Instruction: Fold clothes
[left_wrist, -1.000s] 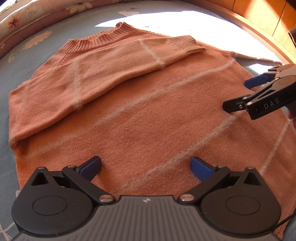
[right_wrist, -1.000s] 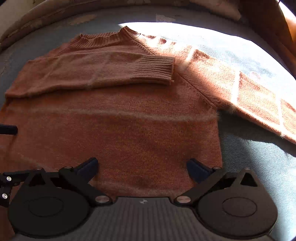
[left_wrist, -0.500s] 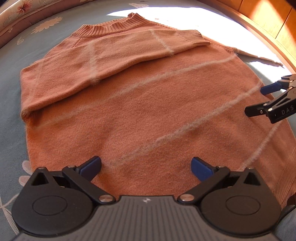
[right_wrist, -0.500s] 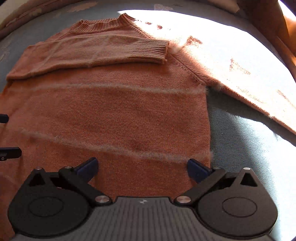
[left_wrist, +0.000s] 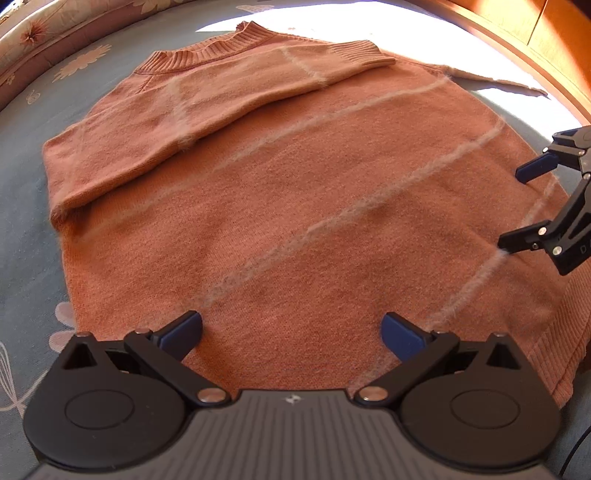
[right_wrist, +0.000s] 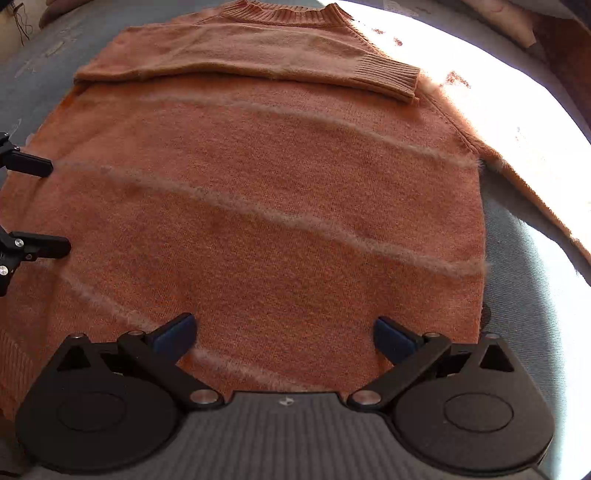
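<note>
Sweater (left_wrist: 295, 221) flat on bedspread (left_wrist: 29, 229) — both tongs agape (nothing held)

An orange sweater (left_wrist: 295, 206) is seen, crossed by thin, fuzzy, pale stripes (right_wrist: 295, 218), with ribbed knit of the same orange at the collar (left_wrist: 207, 51) and at the cuff (right_wrist: 388, 74) (the part of the sweater under direct sun is washed out almost to white). It is laid on a grey-blue bedspread (left_wrist: 26, 206) printed with pale pink flowers, beyond which an orange-brown wooden board (left_wrist: 517, 44) is shown. Both the left gripper (left_wrist: 291, 332) and the right gripper (right_wrist: 284, 332) are finished in black, with dark blue pads (left_wrist: 400, 334) on the fingers.
</note>
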